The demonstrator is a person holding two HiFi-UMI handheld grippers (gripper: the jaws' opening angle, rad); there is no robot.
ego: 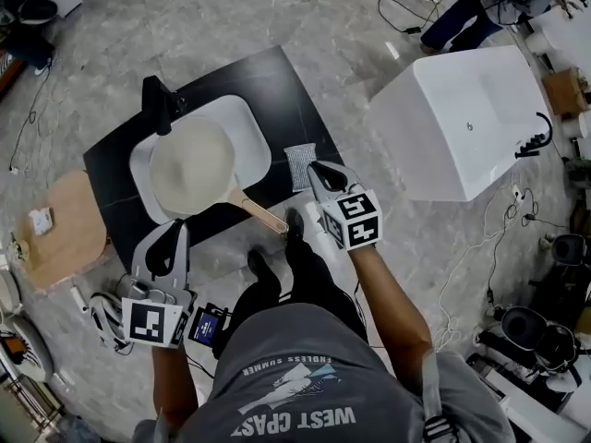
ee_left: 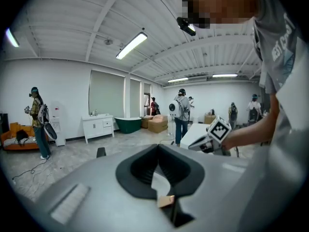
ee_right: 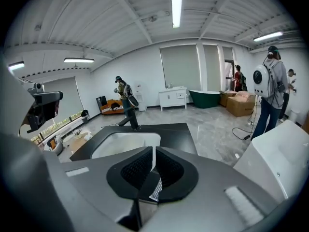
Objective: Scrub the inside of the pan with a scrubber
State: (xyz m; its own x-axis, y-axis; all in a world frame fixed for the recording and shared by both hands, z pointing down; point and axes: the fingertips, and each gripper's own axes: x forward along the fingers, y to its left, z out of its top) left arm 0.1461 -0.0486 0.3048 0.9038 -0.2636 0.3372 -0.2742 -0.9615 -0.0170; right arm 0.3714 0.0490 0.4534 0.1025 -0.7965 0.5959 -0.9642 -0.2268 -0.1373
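Pan (ego: 192,166) lies in the white sink (ego: 251,129) set into the black bench (ego: 268,79), its wooden handle (ego: 263,213) reaching over the near rim toward the person. The grey scrubber (ego: 298,166) sits flat on the bench just right of the sink, outside the pan. Picking up that scrubber looks to be the step in hand. The right tongs (ego: 318,171) hang at its near edge, jaws parted only a crack and holding nothing. They would need to spread wider than the pad, drop around one edge and pinch firmly enough that it will not slip during scrubbing. The left tongs (ego: 173,232) hover at the bench's front edge, closed and empty; steadying the handle would suit them. A black faucet (ego: 159,104) stands at the sink's far rim, where it could crowd strokes on that side. A large white tub (ego: 452,127) stands off to the right, away from the work.
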